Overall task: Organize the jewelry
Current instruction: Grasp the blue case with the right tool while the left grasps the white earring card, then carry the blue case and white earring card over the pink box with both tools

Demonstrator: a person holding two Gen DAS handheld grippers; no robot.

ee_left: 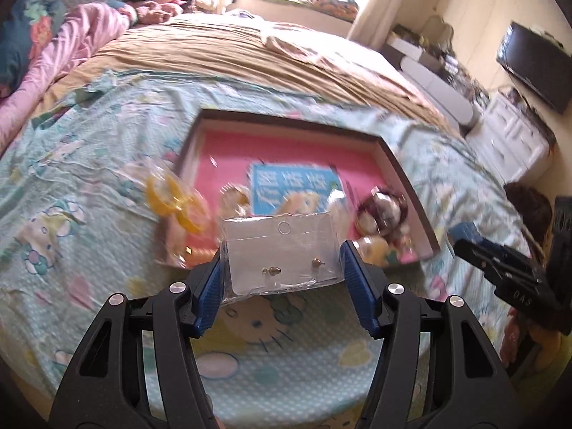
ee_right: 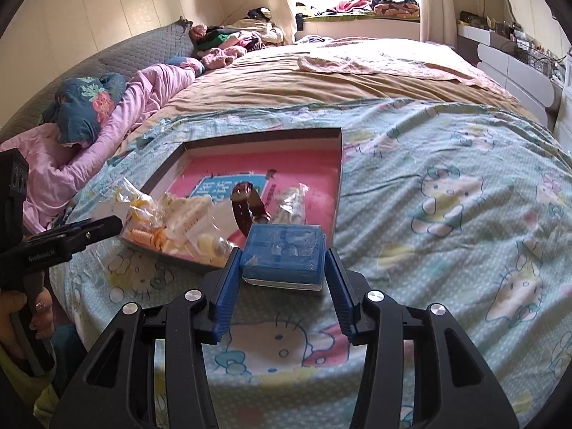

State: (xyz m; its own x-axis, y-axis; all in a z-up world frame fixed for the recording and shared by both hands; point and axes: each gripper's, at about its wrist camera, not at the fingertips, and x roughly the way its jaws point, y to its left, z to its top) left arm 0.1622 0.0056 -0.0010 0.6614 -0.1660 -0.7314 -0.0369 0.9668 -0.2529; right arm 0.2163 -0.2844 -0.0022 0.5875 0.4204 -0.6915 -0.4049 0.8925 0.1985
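the left gripper (ee_left: 282,250) pinched a clear earring packet (ee_left: 280,250) above the bed; the right gripper (ee_right: 282,261) clamped a small blue box (ee_right: 286,254), both near the near edge of the pink tray (ee_right: 314,164) of jewelry. pairing packet with box seemingly came next, needing alignment.

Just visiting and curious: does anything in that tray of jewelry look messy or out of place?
Yes. The packets are heaped at the tray's near end, and a bag of yellow pieces hangs over its left rim onto the sheet. The far half is bare.
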